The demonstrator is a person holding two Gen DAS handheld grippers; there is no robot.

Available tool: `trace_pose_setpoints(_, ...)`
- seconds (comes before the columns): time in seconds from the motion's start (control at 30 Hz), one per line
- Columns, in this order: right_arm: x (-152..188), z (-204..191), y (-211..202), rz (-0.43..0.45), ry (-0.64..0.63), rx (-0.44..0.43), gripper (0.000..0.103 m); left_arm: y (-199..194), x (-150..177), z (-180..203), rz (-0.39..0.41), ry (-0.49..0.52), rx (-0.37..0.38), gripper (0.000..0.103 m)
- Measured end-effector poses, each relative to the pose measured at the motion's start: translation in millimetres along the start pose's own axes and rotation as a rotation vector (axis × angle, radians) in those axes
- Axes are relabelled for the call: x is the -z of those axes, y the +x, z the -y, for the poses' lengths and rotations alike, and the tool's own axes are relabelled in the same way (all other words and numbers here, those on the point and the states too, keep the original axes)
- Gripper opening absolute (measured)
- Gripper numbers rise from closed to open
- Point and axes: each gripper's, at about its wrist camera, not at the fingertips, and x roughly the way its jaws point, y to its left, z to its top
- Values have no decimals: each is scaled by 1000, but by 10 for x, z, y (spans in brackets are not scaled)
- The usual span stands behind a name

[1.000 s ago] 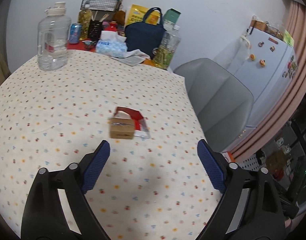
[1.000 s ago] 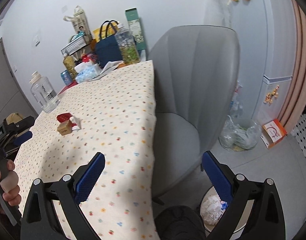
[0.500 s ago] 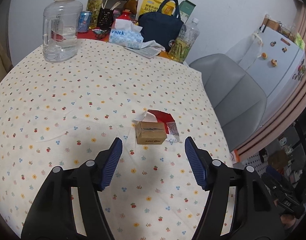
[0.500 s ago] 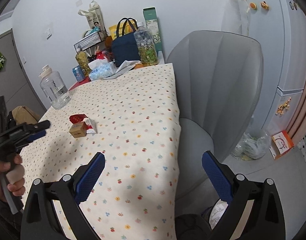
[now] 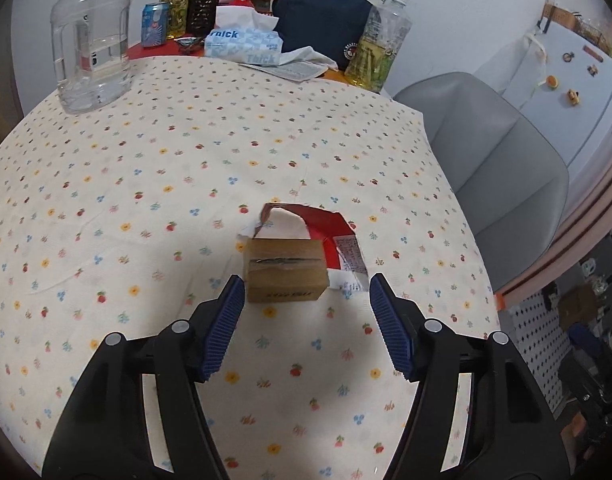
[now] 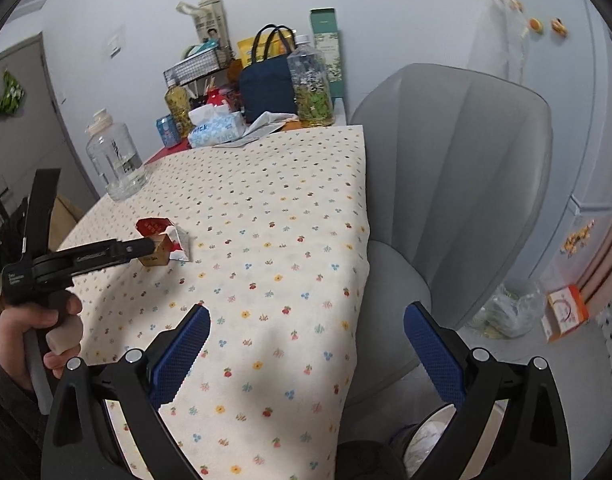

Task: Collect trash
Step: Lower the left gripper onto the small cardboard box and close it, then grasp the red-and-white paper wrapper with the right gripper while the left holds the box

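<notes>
A small brown cardboard box [image 5: 285, 275] lies on the flowered tablecloth [image 5: 145, 184], on top of a torn red and white wrapper [image 5: 330, 236]. My left gripper [image 5: 306, 292] is open, its blue pads level with the box's near end, one at each side, not touching it. In the right wrist view the box [image 6: 158, 251] and wrapper [image 6: 157, 227] sit at the left, with the left gripper [image 6: 145, 245] reaching them. My right gripper [image 6: 306, 332] is open and empty over the table's near right edge.
At the table's far end stand a clear water jug [image 5: 90, 40], a tissue pack [image 5: 243, 45], a navy bag [image 5: 320, 24], bottles and a can. A grey chair [image 6: 446, 184] stands right of the table. A bin with white trash [image 6: 426, 440] is on the floor below.
My left gripper has moved forward and down to the box and narrowed its opening around it. The right gripper has shifted slightly, staying open.
</notes>
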Motion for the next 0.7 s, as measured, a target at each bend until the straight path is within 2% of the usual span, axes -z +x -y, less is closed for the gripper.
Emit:
trace_pose_setpoints(0.13,-92,-27,39,-11,-9,4,95,134,-5,-39,-10,-48,-3,64)
trace_pose_setpoints(0.17,-101,-44,36,-8,-11,4,95,152,-2,-43,-12,-49,-7,48)
trace_pose_setpoints(0.2,-108,-64,40,-8,-10,3,95,166,8,-44,-21,-47,-9,47)
trace_pose_setpoints(0.37,-104,-238,125,-25,-36,-12,95,15,68,-77,6,-30,10,46)
trace_pose_setpoints(0.57,-197,-535,273,-35,-93,-43,94,-263,135,-326,38,-69,10,46)
trace_pose_setpoints(0.63,-245,-635,337,-48,-111,-64,91,-339,157,-403,52,-73,-3,46)
trace_pose_setpoints(0.7,-286,-758,414,-71,-136,-83,84,-413,183,-496,60,-80,-13,46)
